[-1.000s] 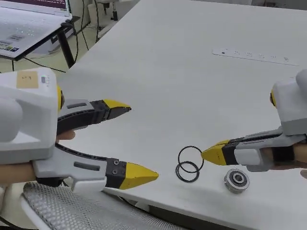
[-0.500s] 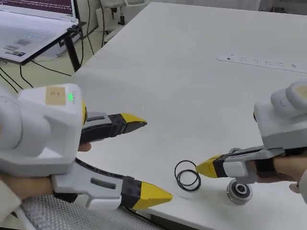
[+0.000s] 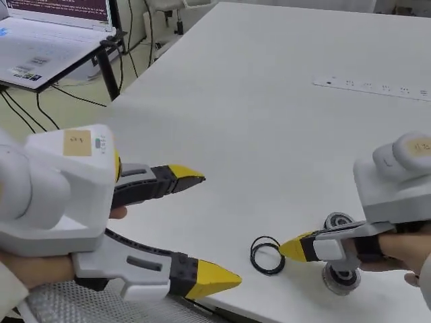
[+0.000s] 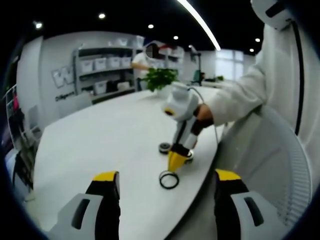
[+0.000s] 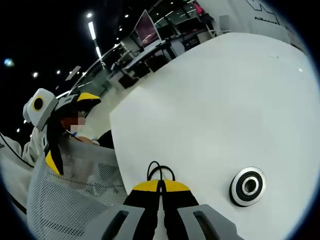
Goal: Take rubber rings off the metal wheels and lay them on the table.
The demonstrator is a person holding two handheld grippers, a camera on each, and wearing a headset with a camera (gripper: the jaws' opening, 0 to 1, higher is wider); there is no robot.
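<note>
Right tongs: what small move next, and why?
Probably draw the right tongs back from the rings and toward the near wheel: the rings already lie flat on the table, and the tongs are shut at their edge.

This is looking like an open lab-style office. A long white desk [image 3: 269, 101] is running through the room, with a socket strip [image 3: 377, 89] set in it. A laptop [image 3: 47, 27] is sitting open on a side stand over trailing cables [image 3: 40, 101]. Shelves [image 4: 100, 75] of white bins are lining the back wall, and ceiling lights [image 4: 200, 22] are glowing overhead.
</note>
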